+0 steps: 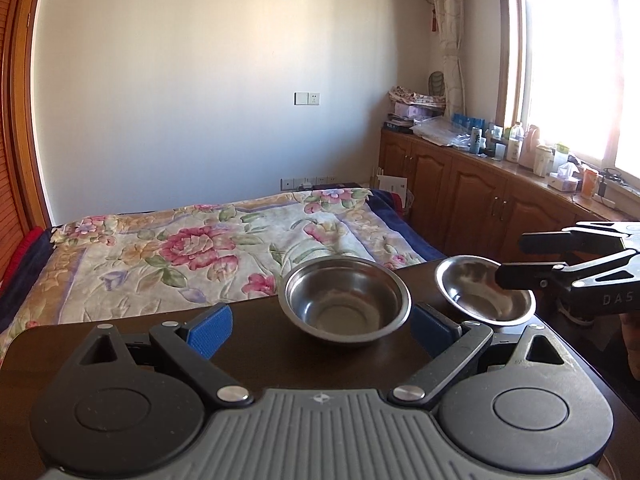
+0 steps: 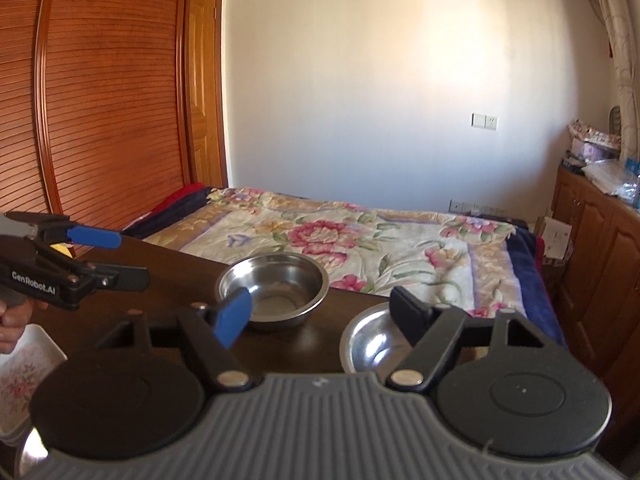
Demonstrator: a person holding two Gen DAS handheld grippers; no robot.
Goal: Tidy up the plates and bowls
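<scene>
Two steel bowls stand on a dark wooden table (image 1: 248,344). The larger bowl (image 1: 346,304) (image 2: 274,288) sits just ahead of my left gripper (image 1: 322,330), which is open wide with blue pads (image 1: 210,330) on either side and touching nothing. The smaller bowl (image 1: 484,294) (image 2: 372,344) is at the table's right end. My right gripper (image 2: 320,312) (image 1: 520,258) is open and straddles its rim: one finger (image 2: 408,308) hangs over the inside, while the blue pad (image 2: 234,314) is well clear to the left. The left gripper (image 2: 116,258) also shows in the right wrist view.
A white floral plate (image 2: 24,364) lies at the table's near left, below a hand (image 2: 12,320). Beyond the table is a bed with a flowered blanket (image 1: 208,248). Wooden cabinets (image 1: 480,200) with bottles line the right wall, and a slatted wardrobe (image 2: 100,100) stands on the left.
</scene>
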